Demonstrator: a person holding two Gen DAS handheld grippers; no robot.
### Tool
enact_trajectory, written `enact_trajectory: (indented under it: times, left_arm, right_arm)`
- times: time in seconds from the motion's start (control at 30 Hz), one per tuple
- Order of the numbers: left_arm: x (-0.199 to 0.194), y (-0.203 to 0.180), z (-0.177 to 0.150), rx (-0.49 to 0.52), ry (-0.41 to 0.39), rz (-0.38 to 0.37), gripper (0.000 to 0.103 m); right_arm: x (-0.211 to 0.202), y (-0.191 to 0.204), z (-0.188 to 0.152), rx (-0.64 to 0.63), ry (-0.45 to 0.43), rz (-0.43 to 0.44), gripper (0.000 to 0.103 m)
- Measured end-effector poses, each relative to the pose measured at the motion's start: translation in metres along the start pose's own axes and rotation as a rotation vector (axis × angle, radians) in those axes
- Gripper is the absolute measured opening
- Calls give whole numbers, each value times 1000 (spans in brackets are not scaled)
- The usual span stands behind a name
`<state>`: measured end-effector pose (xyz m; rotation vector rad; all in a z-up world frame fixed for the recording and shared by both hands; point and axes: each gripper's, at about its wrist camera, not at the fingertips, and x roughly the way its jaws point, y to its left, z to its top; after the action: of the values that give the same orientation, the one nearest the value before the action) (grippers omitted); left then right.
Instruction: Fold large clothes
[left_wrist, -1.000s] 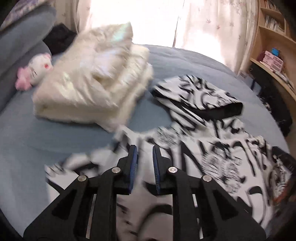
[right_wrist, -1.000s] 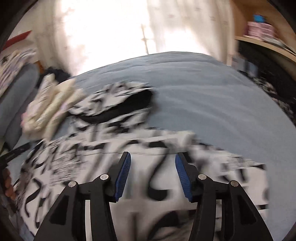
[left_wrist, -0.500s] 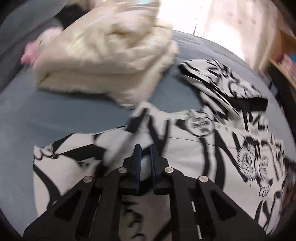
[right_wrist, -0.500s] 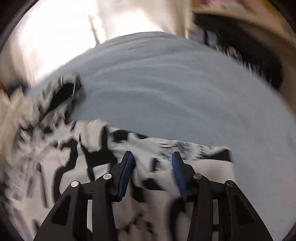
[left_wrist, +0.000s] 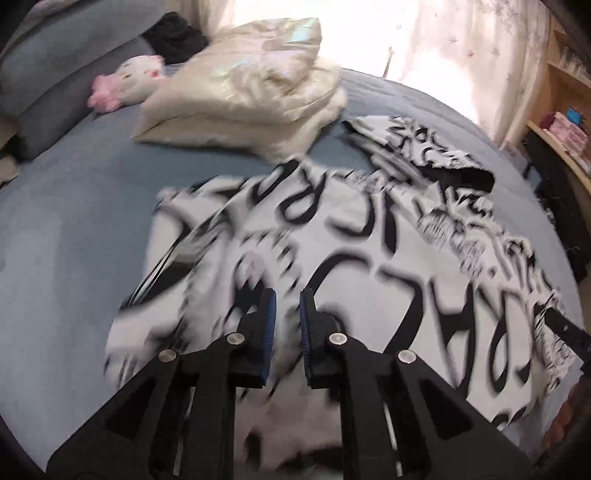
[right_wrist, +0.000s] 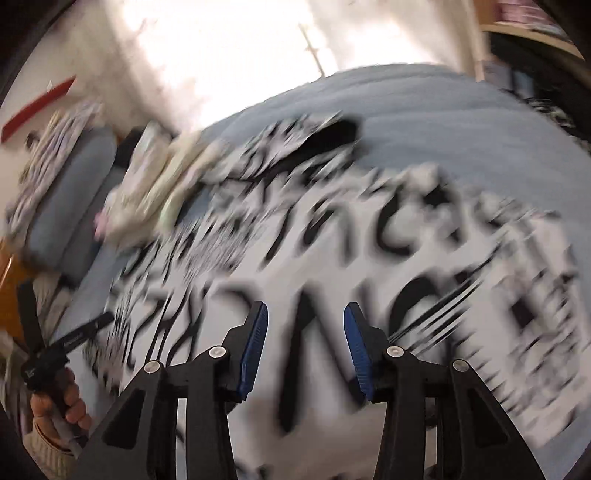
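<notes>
A large white garment with bold black print (left_wrist: 332, 251) lies spread on the blue bed; it also fills the right wrist view (right_wrist: 369, 258), blurred by motion. My left gripper (left_wrist: 284, 306) hovers over the garment's near part with its jaws a small gap apart and nothing between them. My right gripper (right_wrist: 301, 317) is open and empty above the garment's middle. The garment's black-lined hood or collar (left_wrist: 458, 177) lies at its far end.
A folded cream puffy jacket (left_wrist: 251, 99) lies at the far left on the bed (left_wrist: 66, 236). A pink-and-white plush toy (left_wrist: 125, 85) rests by grey pillows (left_wrist: 62, 74). Wooden shelves (left_wrist: 561, 122) stand at the right. Curtains hang behind.
Both grippers have pulled back and up from the garment. The left jaws, nearly closed half a second ago, have parted slightly. The garment now lies more spread out.
</notes>
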<state>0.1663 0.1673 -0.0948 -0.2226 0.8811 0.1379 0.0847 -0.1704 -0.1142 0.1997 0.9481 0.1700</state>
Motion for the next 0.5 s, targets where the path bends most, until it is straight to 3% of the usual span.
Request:
enact_trajectory:
  times: [0.1,0.17,0.27,0.3,0.33,0.4,0.5]
  left_arm:
    - [3,24,-22,-30,34,103,7]
    - [-5,47,-29,-82,25,17,7]
    - [-12,63,-32,-112,9,4,1]
    - [-13,65,-33,-117,8,-2,1]
    - [-13,66,-35,-119,3,-7,1]
    - [-11,65,-38,-107,-7,1,1]
    - [-10,63,-42,-91,-14,12,1]
  right_arm:
    - [7,-3,-23,25,29,-34,44]
    - [-10,-18,-36,57,2,-107,44]
    - [-30,-53,-53,105,-10,-315,44]
    - [-37,-67,-60,143,-20,-324,43]
    - [-47,-78,-67,186,-44,-239,42]
    - [-60,-89,-77,238,-70,-178,39]
    - [-62,-74,-87,194,-71,-229,37]
